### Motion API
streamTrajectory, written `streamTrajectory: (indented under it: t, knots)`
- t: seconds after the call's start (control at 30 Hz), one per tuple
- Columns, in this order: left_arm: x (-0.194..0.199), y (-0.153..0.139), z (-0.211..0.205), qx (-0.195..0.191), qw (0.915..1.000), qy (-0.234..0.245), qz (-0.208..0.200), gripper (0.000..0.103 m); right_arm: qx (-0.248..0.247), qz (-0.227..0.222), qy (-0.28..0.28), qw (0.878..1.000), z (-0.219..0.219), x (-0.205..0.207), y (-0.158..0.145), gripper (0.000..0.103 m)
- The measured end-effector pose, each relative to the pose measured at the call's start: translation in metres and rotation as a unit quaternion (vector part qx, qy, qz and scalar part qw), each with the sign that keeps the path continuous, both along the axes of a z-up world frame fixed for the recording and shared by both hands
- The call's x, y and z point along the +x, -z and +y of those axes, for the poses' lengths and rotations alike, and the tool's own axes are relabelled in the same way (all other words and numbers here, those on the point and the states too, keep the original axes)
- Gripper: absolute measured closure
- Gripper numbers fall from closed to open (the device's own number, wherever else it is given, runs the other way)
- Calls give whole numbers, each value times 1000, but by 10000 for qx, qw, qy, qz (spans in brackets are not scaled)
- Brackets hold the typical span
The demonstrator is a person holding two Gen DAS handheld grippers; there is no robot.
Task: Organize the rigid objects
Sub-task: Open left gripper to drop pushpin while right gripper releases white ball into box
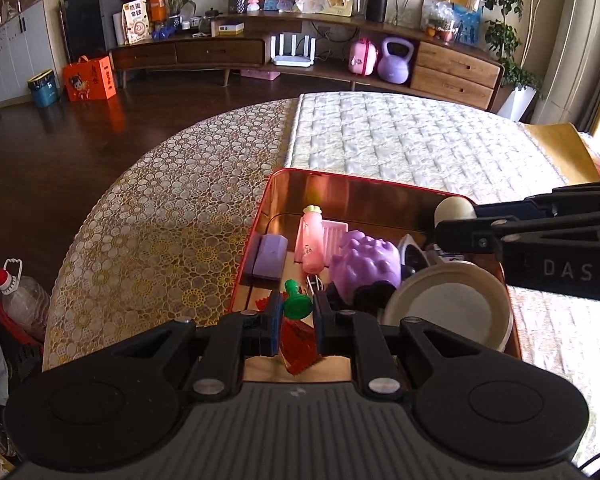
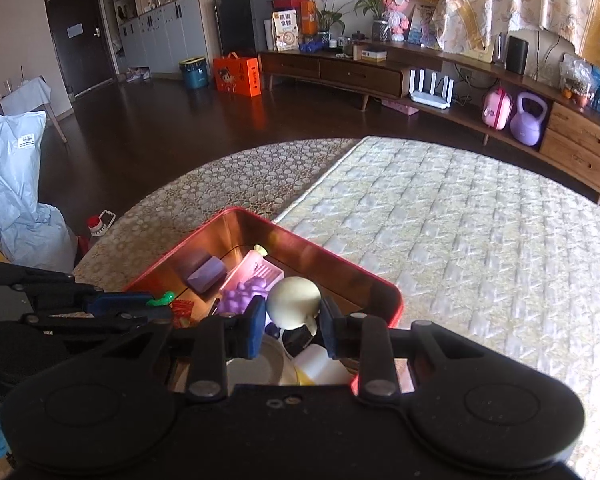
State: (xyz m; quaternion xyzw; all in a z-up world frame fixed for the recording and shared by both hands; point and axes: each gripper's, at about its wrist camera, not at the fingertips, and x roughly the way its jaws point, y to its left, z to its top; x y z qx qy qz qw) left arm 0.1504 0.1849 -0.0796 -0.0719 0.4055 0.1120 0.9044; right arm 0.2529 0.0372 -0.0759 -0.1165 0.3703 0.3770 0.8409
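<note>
Left gripper [image 1: 296, 322]: matte black body, ribbed grey top plate, two round black discs at the sides. Silver rivets on black linkage arms. Blue pads inside the jaws. Right gripper [image 2: 292, 330]: same build, black top with two small holes; white "DAS" lettering on its side in the left wrist view.

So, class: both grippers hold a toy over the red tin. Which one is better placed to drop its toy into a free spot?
Probably the left gripper: its green toy hangs over bare floor of the tin, while the right gripper holds the cream ball above piled toys.
</note>
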Motion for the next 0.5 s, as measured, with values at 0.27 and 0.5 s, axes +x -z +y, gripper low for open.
streamTrajectory:
  t: [0.27, 0.5]
  knots:
    - [20, 14, 3, 47, 9999, 43, 122, 87, -81, 248, 162, 9995, 5, 18, 19, 75]
    - [29, 22, 2, 52, 9998, 87, 189, 87, -73, 401, 214, 9989, 4, 23, 28, 75]
